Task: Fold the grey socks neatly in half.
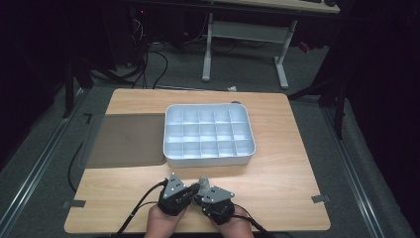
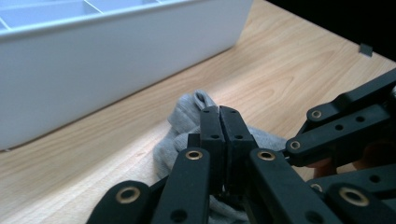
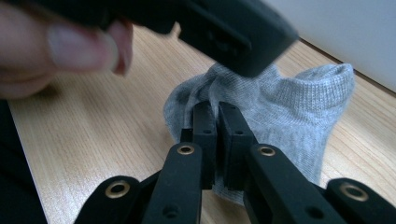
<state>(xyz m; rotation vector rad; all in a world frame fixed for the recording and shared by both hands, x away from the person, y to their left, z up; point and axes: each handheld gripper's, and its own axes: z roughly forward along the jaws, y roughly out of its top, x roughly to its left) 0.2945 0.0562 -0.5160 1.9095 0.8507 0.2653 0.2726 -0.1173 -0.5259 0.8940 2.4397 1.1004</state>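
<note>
Both tools are clamped on the grey sock: left tool (image 2: 219, 111), right tool (image 3: 216, 106), sock (image 3: 289, 107). Folding seems underway; next, probably carrying it to the compartment tray (image 1: 171, 161).

Both grippers, left (image 1: 184, 191) and right (image 1: 204, 193), are black with brass-coloured rivets, grey plates and trailing, seemingly black cables.

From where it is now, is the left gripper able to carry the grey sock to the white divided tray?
Probably yes. The left gripper is shut on the grey sock, and bare wooden table lies between it and the white tray. However, the right gripper is also shut on the sock, so both must move together.
</note>
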